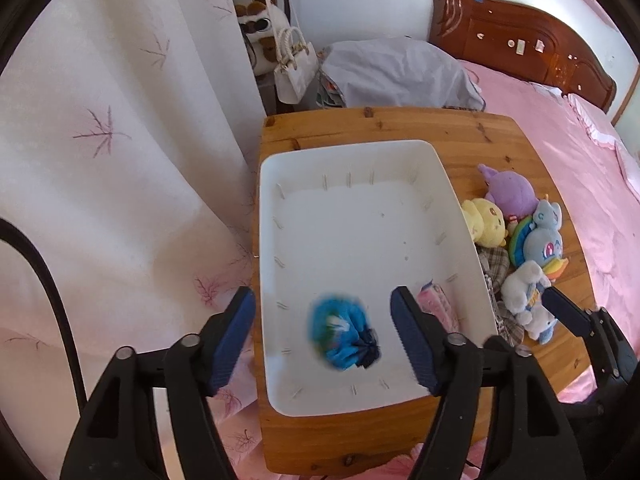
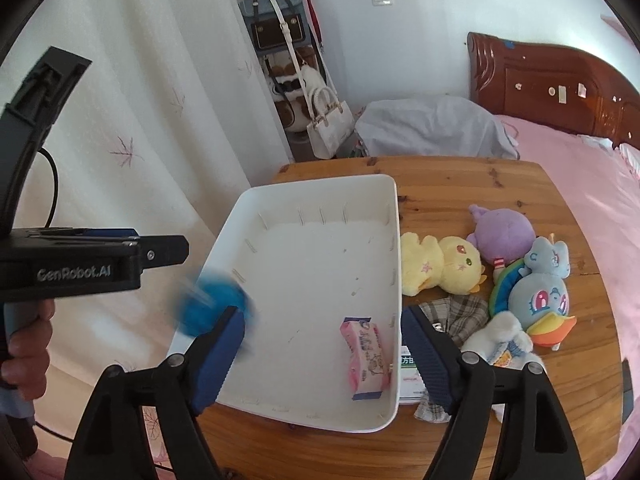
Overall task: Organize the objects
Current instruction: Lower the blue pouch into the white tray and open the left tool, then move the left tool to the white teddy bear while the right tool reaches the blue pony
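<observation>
Presently listing: blue toy (image 1: 342, 334), a small fluffy bundle, bright blue with a darker navy knot at one end and a fleck of white, smeared by motion blur in both views, so it is probably dropping or just landing inside the bin (image 1: 404, 151); whether it is touching the floor of the bin cannot be told. It is looking light, soft and squashy, unlikely to slip or break, and is best pinched across its plump middle rather than by the knot. Left gripper (image 1: 323, 338) is standing released, jaws wide apart above the toy, pads pressing on nothing. Right gripper (image 2: 323, 354) is likewise standing released, jaws spread over the near end of the bin with only a pink packet (image 2: 366, 354) lying between them on the bin floor, untouched. Bin is sitting on the table (image 2: 460, 184). Still waiting just right of the bin are a yellow plush (image 2: 440, 266), a purple plush (image 2: 504, 236), a blue pony (image 2: 540, 284), a white plush (image 2: 500, 338) and a plaid cloth (image 2: 460, 312), all soft and light.
</observation>
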